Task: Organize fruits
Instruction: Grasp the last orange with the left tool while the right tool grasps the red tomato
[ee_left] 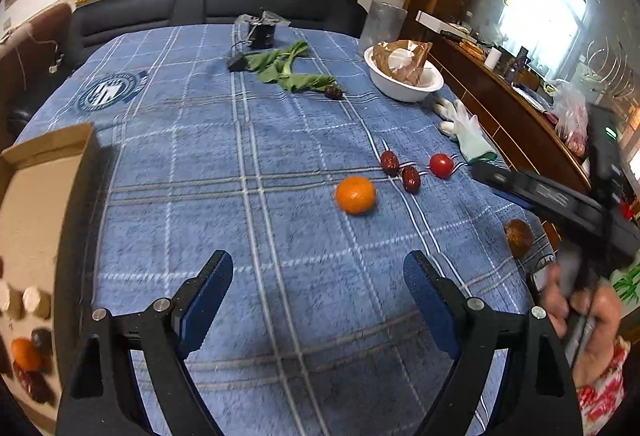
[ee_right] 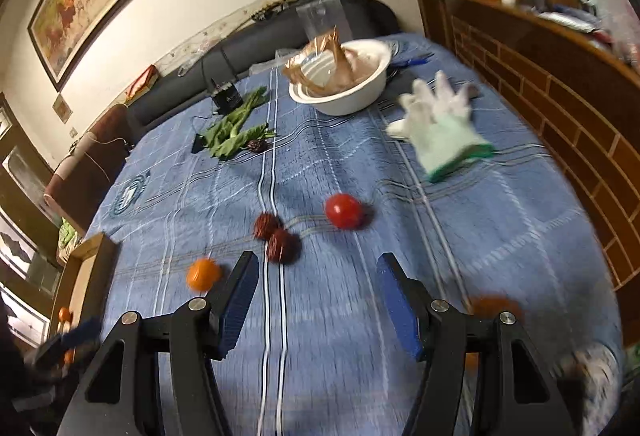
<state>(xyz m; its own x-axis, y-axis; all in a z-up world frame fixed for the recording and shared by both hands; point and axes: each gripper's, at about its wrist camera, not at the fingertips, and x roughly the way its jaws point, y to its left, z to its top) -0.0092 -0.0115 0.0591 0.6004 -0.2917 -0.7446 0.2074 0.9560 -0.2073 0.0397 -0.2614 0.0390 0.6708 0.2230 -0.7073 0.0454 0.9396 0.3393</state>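
left tool (ee_left: pixel 318 278) view alone shows box (ee_left: pixel 52 152) contents.

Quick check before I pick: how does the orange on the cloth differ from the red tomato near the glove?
The orange is orange-skinned; the tomato is glossy red. The orange looks the larger of the two. The orange lies alone in open cloth, while the tomato lies close to the white glove, past two dark dates. Both are round, loose on the blue cloth, and untouched.
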